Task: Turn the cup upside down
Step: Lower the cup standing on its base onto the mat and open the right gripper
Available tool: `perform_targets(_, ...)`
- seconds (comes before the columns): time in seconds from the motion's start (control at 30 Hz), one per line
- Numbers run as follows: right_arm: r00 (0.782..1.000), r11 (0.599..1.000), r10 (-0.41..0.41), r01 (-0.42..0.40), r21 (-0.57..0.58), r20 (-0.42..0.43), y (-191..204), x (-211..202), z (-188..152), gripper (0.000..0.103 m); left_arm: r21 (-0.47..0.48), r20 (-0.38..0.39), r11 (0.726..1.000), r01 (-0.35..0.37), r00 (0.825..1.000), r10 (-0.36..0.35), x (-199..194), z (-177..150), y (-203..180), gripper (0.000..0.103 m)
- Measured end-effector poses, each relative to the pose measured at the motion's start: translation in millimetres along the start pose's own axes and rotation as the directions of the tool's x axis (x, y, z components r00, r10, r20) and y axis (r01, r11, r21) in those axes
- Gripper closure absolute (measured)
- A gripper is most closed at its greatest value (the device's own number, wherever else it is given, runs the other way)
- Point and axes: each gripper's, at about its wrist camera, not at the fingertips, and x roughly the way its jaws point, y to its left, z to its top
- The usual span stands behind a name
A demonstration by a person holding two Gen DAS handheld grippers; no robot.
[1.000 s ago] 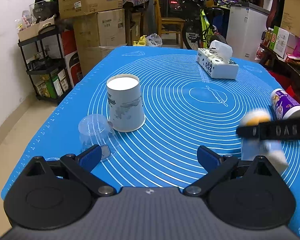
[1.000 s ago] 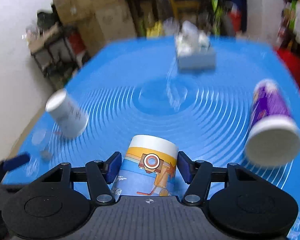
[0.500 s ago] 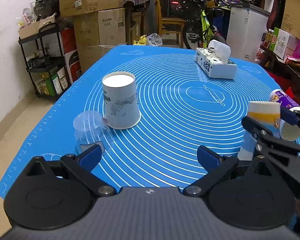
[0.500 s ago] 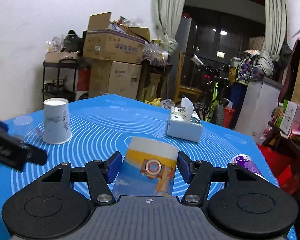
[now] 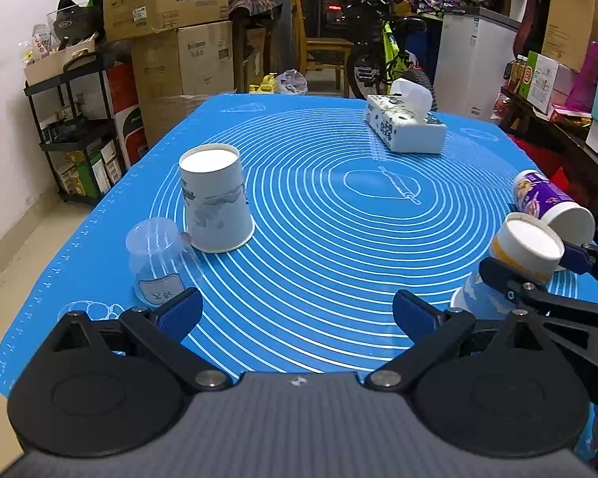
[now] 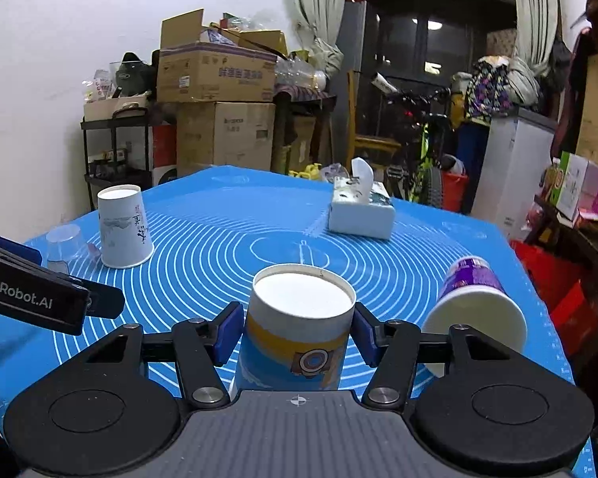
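Observation:
A yellow and blue cartoon paper cup stands upside down, base up, on the blue mat between the fingers of my right gripper. The blue pads sit close at its sides and look slightly parted from it. The same cup shows at the right of the left wrist view, with the right gripper's fingers around it. My left gripper is open and empty, low over the mat's near edge.
A white paper cup stands upside down at left, a clear plastic cup inverted beside it. A purple cup lies on its side at right. A tissue box sits at the far side of the blue mat.
My right gripper turned the cartoon cup from lying forward to base up and set it down on the mat. Its jaws have eased apart. The left gripper barely moved.

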Motion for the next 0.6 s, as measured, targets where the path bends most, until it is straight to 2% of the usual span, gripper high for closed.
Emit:
perform_targets(0.2, 1.0, 0.998, 0.01, -0.011, 0.065, 0.002, -9.4, -20.0, -1.9, 0.026, 0.006, 0.016, 1.0, 0.022, 1.0, -0.022, -13.7, -2.1, -5.0, 0.003)
perform_targets(0.43, 0.999, 0.982, 0.005, 0.002, 0.187, -0.037, -30.8, -65.9, -12.8, 0.024, 0.055, 0.037, 0.998, 0.043, 0.998, -0.045, -31.1, -13.7, -21.9, 0.002)
perform_targets(0.6, 0.998, 0.983, -0.028, 0.038, 0.178, -0.062, -35.5, -93.1, -19.4, 0.024, 0.096, 0.033, 0.992, 0.087, 0.995, -0.09, -44.3, -23.1, -37.0, 0.003)
